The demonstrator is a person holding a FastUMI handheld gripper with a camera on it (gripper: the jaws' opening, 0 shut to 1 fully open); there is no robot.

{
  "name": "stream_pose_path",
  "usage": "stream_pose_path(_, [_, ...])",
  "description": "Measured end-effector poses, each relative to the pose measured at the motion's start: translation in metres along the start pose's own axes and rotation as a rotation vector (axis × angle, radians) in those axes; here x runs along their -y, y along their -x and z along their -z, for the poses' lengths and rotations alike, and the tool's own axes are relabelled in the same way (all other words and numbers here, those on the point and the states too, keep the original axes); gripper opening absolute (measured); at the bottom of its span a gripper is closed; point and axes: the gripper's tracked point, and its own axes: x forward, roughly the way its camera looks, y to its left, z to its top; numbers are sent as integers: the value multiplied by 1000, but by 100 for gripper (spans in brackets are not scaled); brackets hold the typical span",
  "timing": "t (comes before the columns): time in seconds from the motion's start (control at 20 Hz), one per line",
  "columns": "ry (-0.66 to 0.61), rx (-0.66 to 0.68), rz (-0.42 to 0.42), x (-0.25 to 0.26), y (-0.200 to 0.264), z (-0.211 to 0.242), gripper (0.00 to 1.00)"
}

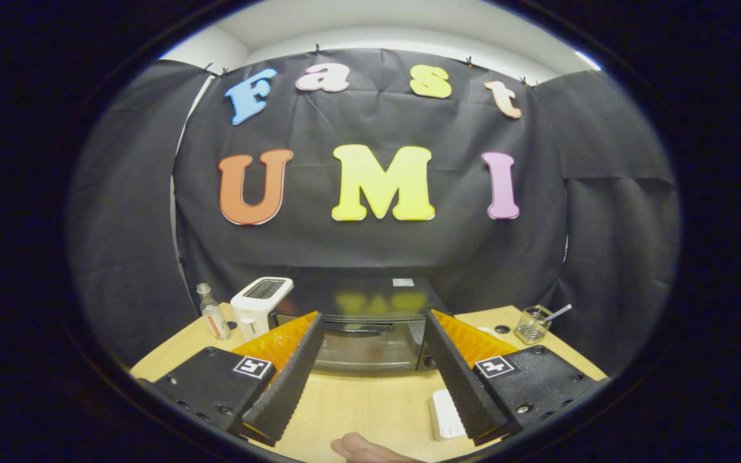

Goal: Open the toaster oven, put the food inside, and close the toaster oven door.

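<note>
Gripper view. The gripper (374,334) is held above the near part of a pale wooden table (370,399), its two fingers (287,379) spread wide apart; nothing lies between them and they touch nothing. Each finger carries a ridged inner face, and a small square marker (253,367) sits on the mount behind each. Framed between the fingertips, just beyond them, stands the toaster oven (367,321), a dark box at the back of the table against the wall, with its glass door (364,350) upright and closed and a handle (361,327) running across the top of the door. Its glossy top reflects the wall behind. The table meets a wall of black cloth (370,244), above which a strip of white ceiling shows. Beside the oven on the left finger's side stands a white slot toaster (260,302), and further out a small clear bottle (211,313) with a label. On the right finger's side, near the table's far corner, stands a clear glass (531,325) with a thin utensil leaning in it, and between it and the oven is a small dark round spot (502,329) on the tabletop. A flat white object (446,415) lies on the table near the right finger, partly hidden by it. At the nearest edge, part of a hand (364,448) is visible.
</note>
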Motion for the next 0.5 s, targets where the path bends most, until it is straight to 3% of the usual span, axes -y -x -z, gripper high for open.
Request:
stream_pose_path(0.35, [135, 157, -33, 22, 120, -49, 100])
stream_pose_path(0.5, [135, 198, -34, 30, 160, -60, 100])
